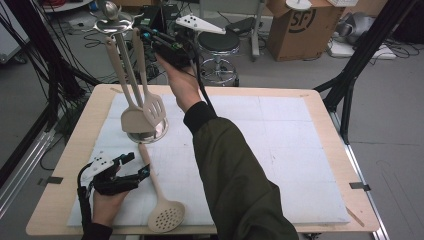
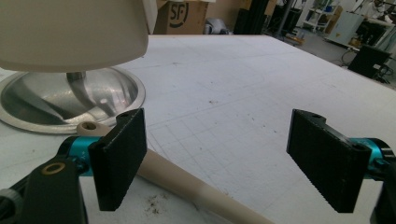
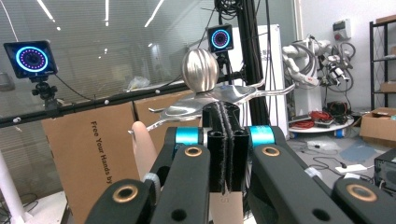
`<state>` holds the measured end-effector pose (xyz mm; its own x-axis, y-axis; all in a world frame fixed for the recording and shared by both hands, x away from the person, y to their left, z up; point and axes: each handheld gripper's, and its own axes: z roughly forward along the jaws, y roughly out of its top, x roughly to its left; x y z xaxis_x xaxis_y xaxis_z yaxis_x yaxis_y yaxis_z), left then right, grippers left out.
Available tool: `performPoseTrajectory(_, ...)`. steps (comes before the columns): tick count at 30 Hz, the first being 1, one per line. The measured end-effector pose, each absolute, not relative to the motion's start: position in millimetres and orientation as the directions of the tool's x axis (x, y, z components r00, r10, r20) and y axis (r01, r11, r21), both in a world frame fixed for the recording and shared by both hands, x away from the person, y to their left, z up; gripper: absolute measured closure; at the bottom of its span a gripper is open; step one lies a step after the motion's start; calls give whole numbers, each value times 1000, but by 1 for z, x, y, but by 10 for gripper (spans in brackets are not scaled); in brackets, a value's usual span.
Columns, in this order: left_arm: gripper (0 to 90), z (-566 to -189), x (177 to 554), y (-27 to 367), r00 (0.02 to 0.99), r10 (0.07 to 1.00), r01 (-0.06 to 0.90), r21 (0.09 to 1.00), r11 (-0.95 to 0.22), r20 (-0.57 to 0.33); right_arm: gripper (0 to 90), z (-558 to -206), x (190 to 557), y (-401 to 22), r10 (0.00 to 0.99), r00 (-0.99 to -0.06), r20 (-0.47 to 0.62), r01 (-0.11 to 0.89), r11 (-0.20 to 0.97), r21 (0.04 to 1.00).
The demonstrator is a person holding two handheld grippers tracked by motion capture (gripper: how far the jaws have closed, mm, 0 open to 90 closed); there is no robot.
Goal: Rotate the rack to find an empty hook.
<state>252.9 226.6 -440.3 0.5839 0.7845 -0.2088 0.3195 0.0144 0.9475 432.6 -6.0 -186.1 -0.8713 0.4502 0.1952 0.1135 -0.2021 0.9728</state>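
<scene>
A steel utensil stand [image 1: 159, 131] topped by a ball [image 3: 200, 69] carries a beige solid spatula [image 1: 131, 119] and a beige slotted turner [image 1: 155, 109] hanging from its hooks. My right gripper [image 1: 148, 34] is raised at the stand's top, its jaws shut [image 3: 226, 140] on the upper end of the turner's handle [image 3: 226, 207]. A beige skimmer [image 1: 166, 216] lies flat on the white mat. My left gripper [image 1: 137, 165] stands open low over the skimmer's handle [image 2: 187, 184], which runs under the left jaw and between the pads without being pressed.
The stand's domed base [image 2: 70, 95] sits just beyond the left gripper, with the spatula blade [image 2: 70, 32] hanging over it. A white gridded mat [image 1: 280, 150] covers the wooden table. A stool [image 1: 218, 45] and a cardboard box [image 1: 300, 25] stand beyond the far edge.
</scene>
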Motion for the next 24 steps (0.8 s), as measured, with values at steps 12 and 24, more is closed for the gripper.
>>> performPoseTrajectory(12, 208, -440, 252, 227, 584, 784, 319, 947, 16, -210, 897, -192, 410, 25, 386, -909, 158, 104, -157, 982)
performPoseTrajectory(24, 208, -440, 252, 231, 576, 788, 319, 947, 29, -218, 897, -189, 411, 33, 426, -894, 136, 83, -140, 987)
